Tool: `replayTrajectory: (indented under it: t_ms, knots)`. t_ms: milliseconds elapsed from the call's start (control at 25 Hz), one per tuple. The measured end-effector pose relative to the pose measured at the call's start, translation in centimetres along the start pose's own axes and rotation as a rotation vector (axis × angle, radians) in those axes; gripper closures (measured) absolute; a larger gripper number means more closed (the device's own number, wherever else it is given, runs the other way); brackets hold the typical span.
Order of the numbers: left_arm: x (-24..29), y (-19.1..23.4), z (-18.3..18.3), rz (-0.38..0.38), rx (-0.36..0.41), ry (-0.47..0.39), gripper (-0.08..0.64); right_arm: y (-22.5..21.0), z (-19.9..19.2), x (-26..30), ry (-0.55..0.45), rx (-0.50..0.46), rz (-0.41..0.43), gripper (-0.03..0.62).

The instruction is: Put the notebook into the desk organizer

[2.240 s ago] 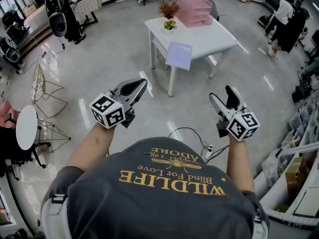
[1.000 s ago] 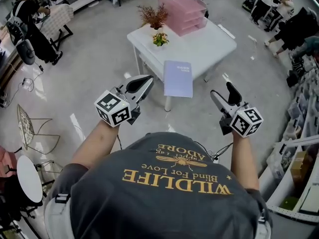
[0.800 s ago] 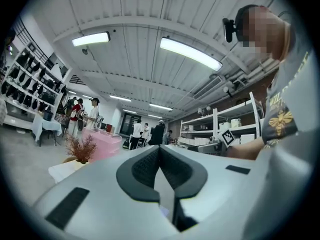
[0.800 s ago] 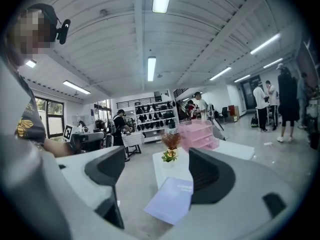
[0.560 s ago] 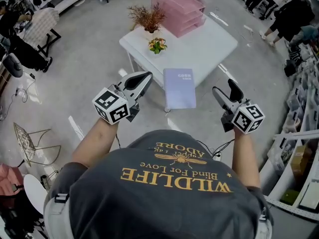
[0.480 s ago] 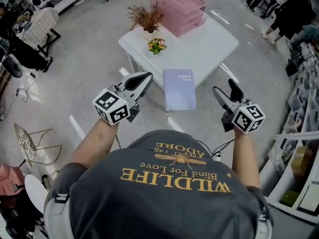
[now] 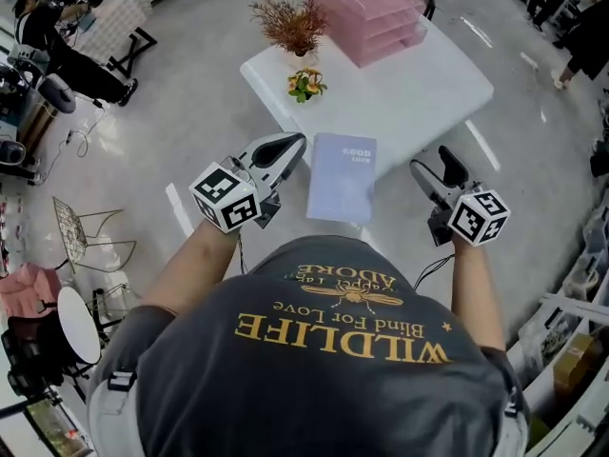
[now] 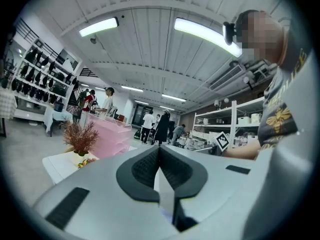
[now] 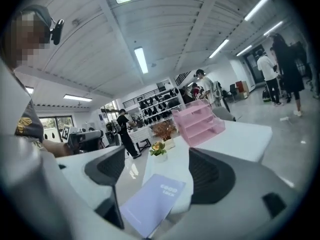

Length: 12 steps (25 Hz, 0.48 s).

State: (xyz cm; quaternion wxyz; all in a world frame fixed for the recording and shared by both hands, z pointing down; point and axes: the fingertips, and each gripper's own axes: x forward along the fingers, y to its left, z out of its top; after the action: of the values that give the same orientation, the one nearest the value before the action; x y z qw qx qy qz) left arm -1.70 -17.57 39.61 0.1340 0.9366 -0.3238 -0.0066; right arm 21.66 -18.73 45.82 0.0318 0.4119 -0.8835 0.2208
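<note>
A: Head cam, what's on the desk?
B: Lilac notebook lies flat at the near corner; its near end looks to overhang. Pink desk organizer sits at the far end, well apart from it. Dried plant and small flower pot sit at the left edge.
A: Grippers?
B: Both in the air, touching nothing. Left hand-held gripper is just left of the notebook, tips together. Right hand-held gripper is to its right, jaws apart.

The notebook has a matt lavender paper cover. The desk organizer is translucent pink plastic, lightly glossy. The bench top is smooth white, and the floor is polished grey and reflective. The left tongs and right tongs are matt grey plastic with ribbed black pads.
</note>
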Motion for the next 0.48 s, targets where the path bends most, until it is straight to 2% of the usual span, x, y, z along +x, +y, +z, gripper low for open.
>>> replayTrajectory:
  t_ms: [160, 280, 480]
  knots:
    - [0.2, 1.0, -0.7, 0.033, -0.006, 0.018, 0.558, -1.5, -2.4, 2.4, 0.069, 0.030, 0.028, 0.207]
    - [0.3, 2.6, -2.2, 0.024, -0.036, 0.033, 0.558, -2.3, -6.2, 4.1, 0.166, 0.060, 0.014, 0.207]
    - [0.4, 4.3, -5.4, -0.034, -0.081, 0.093, 0.558, -3.1, -15.2, 5.0, 0.350, 0.261, -0.028, 0.208]
